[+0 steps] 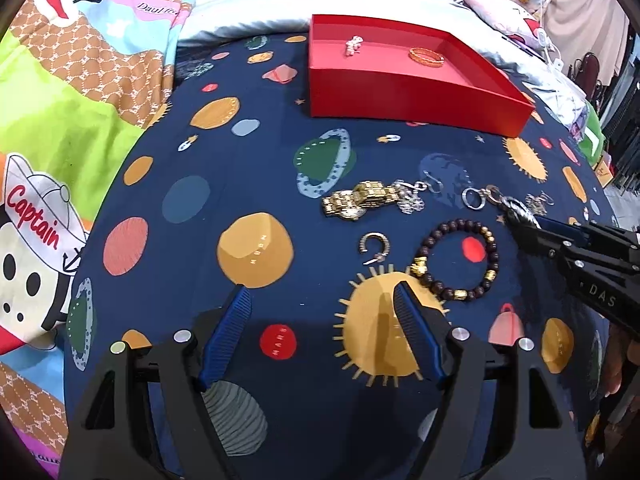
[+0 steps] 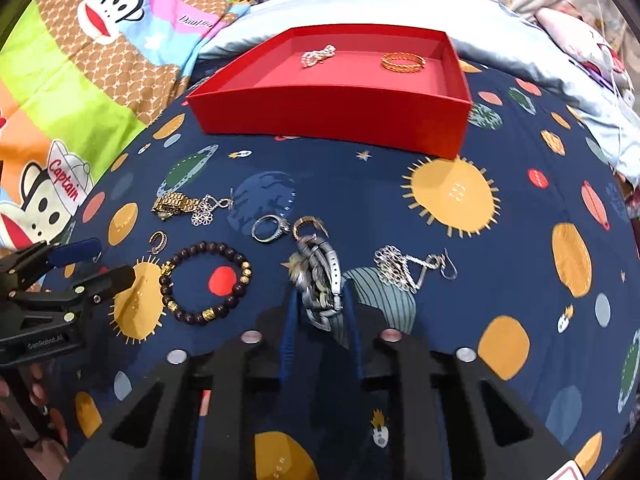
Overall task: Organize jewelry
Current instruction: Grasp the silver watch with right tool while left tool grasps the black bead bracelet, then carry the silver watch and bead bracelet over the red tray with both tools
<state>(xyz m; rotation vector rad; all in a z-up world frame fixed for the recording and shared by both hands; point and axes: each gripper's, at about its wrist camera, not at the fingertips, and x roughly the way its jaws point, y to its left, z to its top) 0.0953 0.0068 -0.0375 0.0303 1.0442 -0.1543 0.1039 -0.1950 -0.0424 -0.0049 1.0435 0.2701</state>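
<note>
My right gripper (image 2: 321, 292) is shut on a silver metal watch (image 2: 320, 268), its blue fingers pressing both sides; the left wrist view shows that gripper (image 1: 520, 218) at the right. My left gripper (image 1: 320, 288) hangs open over the cloth with nothing between its fingers, just in front of a dark bead bracelet (image 1: 460, 260). A red box (image 1: 404, 92) at the back holds a pearl piece (image 1: 353, 45) and a gold bangle (image 1: 426, 57). A gold watch (image 1: 356, 200), a small hoop (image 1: 375, 246), a silver ring (image 2: 269, 229) and a flower earring (image 2: 404, 266) lie loose.
Everything rests on a dark blue planet-print cloth (image 1: 256, 160) on a bed. A bright cartoon quilt (image 1: 60, 100) lies to the left and pale pillows (image 1: 256, 4) sit behind the box. Another flower earring (image 2: 204, 210) touches the gold watch.
</note>
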